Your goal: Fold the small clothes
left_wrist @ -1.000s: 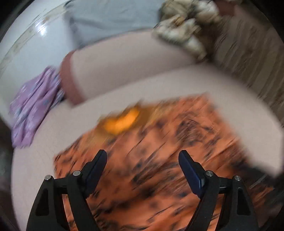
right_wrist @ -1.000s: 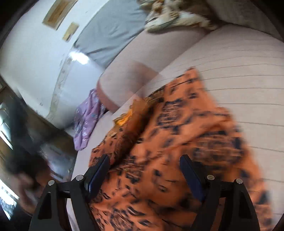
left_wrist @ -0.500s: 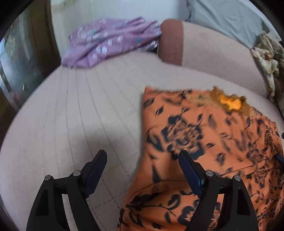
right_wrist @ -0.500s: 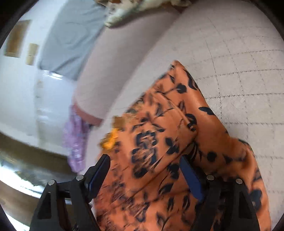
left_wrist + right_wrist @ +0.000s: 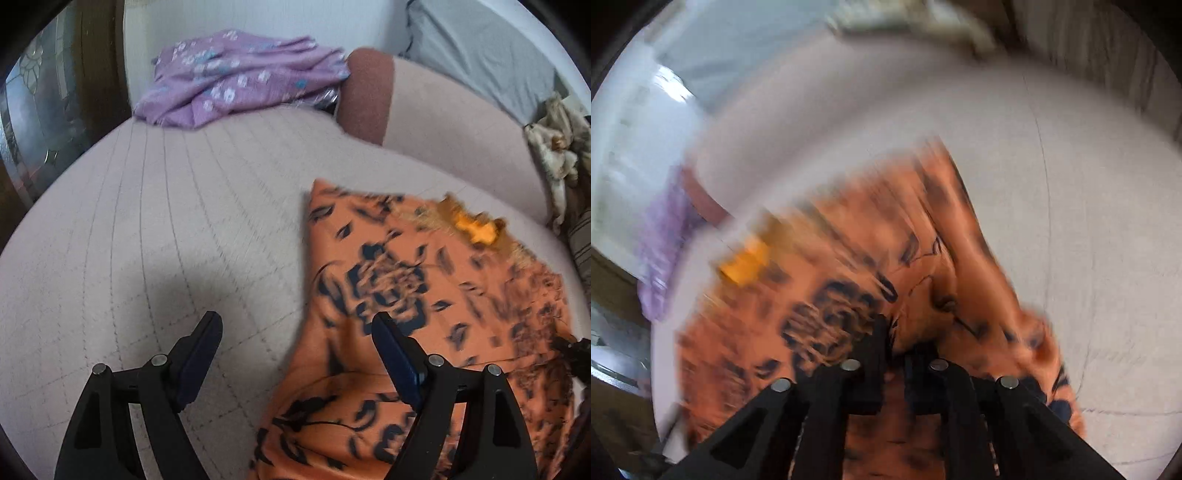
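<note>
An orange garment with dark floral print point(image 5: 399, 280) lies spread on the pale quilted bed, with a yellow-orange trim patch point(image 5: 480, 229) at its far edge. My left gripper point(image 5: 295, 336) is open and empty, hovering over the bed at the garment's left edge. In the right wrist view my right gripper point(image 5: 895, 332) is shut on a fold of the orange garment point(image 5: 849, 266), which bunches up at the jaws; that view is motion-blurred. The right gripper's tip shows at the right edge of the left wrist view point(image 5: 572, 347).
A purple flowered garment point(image 5: 236, 85) lies at the bed's far left corner. A pinkish bolster pillow point(image 5: 424, 107) with a brown end runs along the back, a grey cloth point(image 5: 480, 51) behind it. A crumpled beige cloth point(image 5: 557, 147) sits far right. A dark wooden door point(image 5: 48, 103) stands left.
My right gripper has closed on the orange garment, which was open around it before. My left gripper swung left off the garment, then held near its left edge, staying open.
</note>
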Motion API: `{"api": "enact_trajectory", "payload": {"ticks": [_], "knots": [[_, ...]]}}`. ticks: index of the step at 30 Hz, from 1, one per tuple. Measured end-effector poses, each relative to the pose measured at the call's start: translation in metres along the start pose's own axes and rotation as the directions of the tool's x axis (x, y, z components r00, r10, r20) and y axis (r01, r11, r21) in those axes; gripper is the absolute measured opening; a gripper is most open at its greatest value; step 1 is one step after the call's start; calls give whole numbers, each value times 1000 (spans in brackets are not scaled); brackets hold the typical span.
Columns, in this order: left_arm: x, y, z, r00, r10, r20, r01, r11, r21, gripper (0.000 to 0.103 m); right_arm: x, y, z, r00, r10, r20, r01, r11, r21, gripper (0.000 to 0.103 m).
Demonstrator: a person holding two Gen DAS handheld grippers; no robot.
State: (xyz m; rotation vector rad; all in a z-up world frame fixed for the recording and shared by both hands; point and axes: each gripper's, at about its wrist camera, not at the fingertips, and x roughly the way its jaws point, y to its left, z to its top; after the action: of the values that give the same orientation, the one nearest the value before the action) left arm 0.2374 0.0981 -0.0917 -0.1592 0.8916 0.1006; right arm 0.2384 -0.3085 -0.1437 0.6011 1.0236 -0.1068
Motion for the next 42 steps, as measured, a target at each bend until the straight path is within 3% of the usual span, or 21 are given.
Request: {"api": "enact_trajectory", "payload": {"ticks": [1, 3, 4, 6, 7, 9, 11, 12, 13, 14, 15, 17, 20, 24, 26, 31, 34, 36, 38, 42], "knots": [[-6, -3, 1, 1000, -5, 20, 5, 1000, 14, 84, -6, -13, -4, 997, 61, 43, -62, 997, 35, 12], [-8, -14, 3, 999, 11, 40, -13, 997, 71, 84, -25, -23, -8, 994, 49, 98, -55, 996, 68, 33], [1, -20, 3, 999, 32, 11, -33, 994, 102, 84, -38, -22, -10, 990, 36, 136, -44, 998, 54, 35], [39, -28, -7, 985, 114, -131, -91, 981, 170, 87, -59, -22, -13, 980, 47, 195, -55, 998, 36, 36], [42, -25, -11, 988, 114, -104, -98, 984, 150, 90, -72, -18, -14, 969, 84, 234, -91, 996, 22, 39], [40, -20, -9, 987, 124, -104, -109, 984, 139, 94, -77, -11, -8, 957, 167, 238, -166, 986, -25, 83], [37, -17, -5, 985, 121, -122, -105, 986, 127, 94, -56, 1, -1, 946, 308, 102, -298, 949, -98, 90], [33, -15, -4, 983, 128, -132, -111, 986, 127, 93, -40, 1, 2, 940, 340, 26, -335, 935, -115, 90], [28, -14, -4, 983, 129, -134, -112, 985, 129, 93, -19, -2, 5, 951, 308, -24, -309, 943, -122, 87], [18, -12, -5, 984, 128, -124, -112, 985, 133, 92, -3, -16, 8, 962, 268, -52, -271, 959, -78, 75], [0, -6, -7, 987, 129, -98, -116, 984, 133, 92, -5, -27, 8, 959, 280, -28, -281, 959, -27, 71], [-25, 6, -14, 991, 116, -59, -109, 989, 103, 92, -33, -35, 7, 956, 290, 37, -291, 956, 21, 74], [-60, 32, -43, 994, 70, -78, -67, 997, 39, 92, -85, -36, -12, 951, 297, 90, -287, 952, -103, 75], [-97, 66, -99, 990, -20, -140, 12, 998, -56, 93, -124, -61, -41, 967, 252, 24, -245, 954, -173, 75], [-108, 73, -126, 983, -59, -172, 45, 996, -81, 93, -147, -94, -70, 973, 228, -39, -231, 954, -189, 75], [-111, 83, -177, 963, -87, -256, 66, 994, -89, 92, -170, -148, -130, 975, 183, -129, -204, 963, -176, 75], [-117, 76, -192, 965, -66, -252, 55, 997, -52, 92, -171, -161, -153, 960, 220, -175, -244, 961, -131, 72], [-116, 67, -200, 959, -36, -282, 35, 999, -7, 90, -167, -159, -167, 943, 257, -211, -288, 949, -131, 48], [-122, 66, -208, 957, -75, -279, 70, 997, -29, 84, -166, -152, -177, 936, 260, -238, -299, 943, -145, 33], [-124, 64, -224, 953, -62, -298, 59, 998, -18, 83, -161, -147, -183, 945, 231, -230, -269, 951, -153, 34]]}}
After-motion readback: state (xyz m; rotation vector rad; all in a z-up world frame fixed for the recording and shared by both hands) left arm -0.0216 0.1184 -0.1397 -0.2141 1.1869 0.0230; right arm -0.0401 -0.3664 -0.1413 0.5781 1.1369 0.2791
